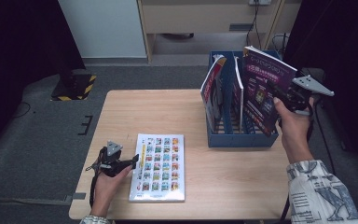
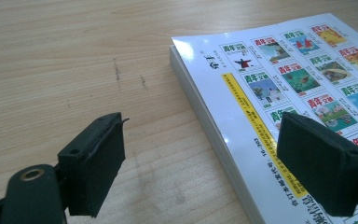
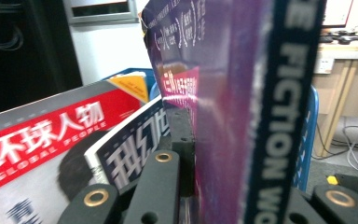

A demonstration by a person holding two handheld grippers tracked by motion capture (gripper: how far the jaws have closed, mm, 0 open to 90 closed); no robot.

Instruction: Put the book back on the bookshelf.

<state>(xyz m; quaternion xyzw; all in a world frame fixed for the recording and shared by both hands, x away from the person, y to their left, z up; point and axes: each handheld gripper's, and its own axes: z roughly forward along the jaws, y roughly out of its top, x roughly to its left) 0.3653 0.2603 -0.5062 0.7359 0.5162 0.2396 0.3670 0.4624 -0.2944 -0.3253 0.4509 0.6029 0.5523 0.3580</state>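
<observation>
A purple magazine (image 1: 263, 84) stands upright and slightly tilted over the right end of the blue file rack (image 1: 242, 139). My right gripper (image 1: 277, 95) is shut on it near its spine. In the right gripper view the purple magazine (image 3: 223, 70) sits between the jaws of my right gripper (image 3: 233, 154). A white magazine (image 1: 158, 165) with a grid of small covers lies flat near the table's front edge. My left gripper (image 1: 134, 161) stands open at its left edge. In the left gripper view my left gripper (image 2: 200, 154) straddles the corner of that white magazine (image 2: 298, 79), its pads not touching it.
In the rack lean a red-covered magazine (image 1: 213, 86) and a white one (image 1: 237, 91), left of the purple one. The wooden table (image 1: 168, 112) has bare room at its back left. A yellow-and-black striped base (image 1: 74, 86) stands on the floor beyond.
</observation>
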